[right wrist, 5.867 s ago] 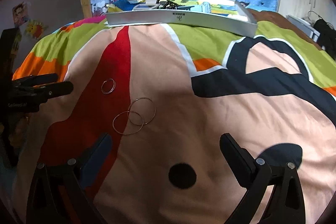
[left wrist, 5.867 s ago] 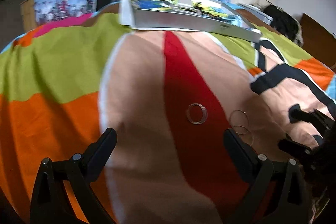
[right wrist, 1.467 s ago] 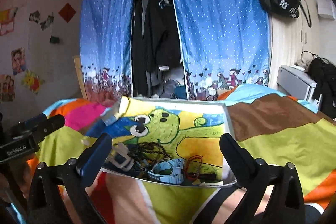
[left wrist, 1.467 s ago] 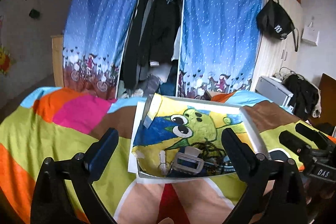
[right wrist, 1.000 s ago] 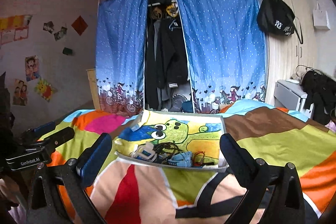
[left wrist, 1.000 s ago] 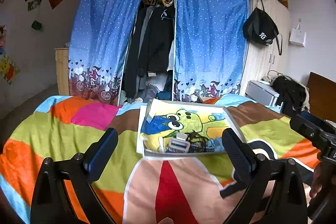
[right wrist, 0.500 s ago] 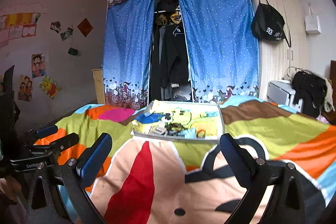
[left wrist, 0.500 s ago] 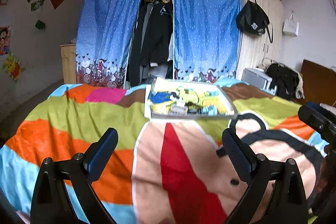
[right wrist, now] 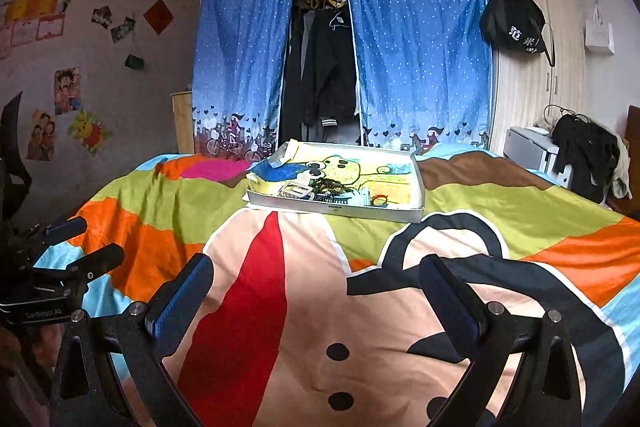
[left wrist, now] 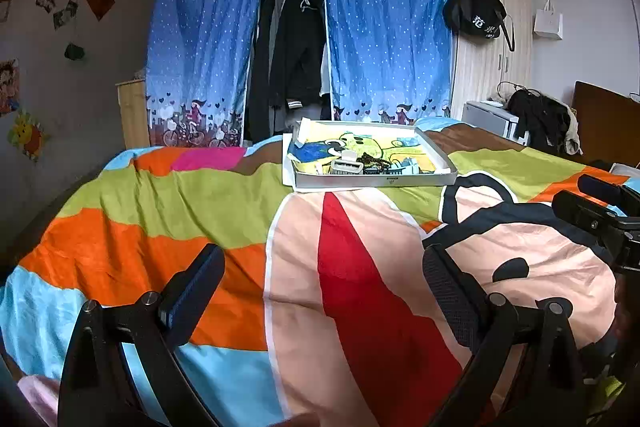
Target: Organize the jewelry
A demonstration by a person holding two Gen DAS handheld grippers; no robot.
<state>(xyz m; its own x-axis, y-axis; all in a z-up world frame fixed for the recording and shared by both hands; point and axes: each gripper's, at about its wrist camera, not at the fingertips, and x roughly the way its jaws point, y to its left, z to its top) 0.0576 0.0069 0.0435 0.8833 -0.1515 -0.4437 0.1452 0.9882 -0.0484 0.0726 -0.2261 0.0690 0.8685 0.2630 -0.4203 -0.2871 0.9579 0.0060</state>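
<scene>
While both claws hover above the bed (left wrist: 168,211), each stands wide and holds nothing. Left claw (left wrist: 324,279): the quilt lies under it, and the tray (left wrist: 372,181) sits well ahead, slightly right of its midline, with jewelry (left wrist: 370,163) heaped at the near wall. Right claw (right wrist: 316,287): the tray (right wrist: 340,207) sits well ahead between its fingers, the left claw (right wrist: 84,243) off to its left. Beyond the tray hang blue curtains (right wrist: 420,47).
</scene>
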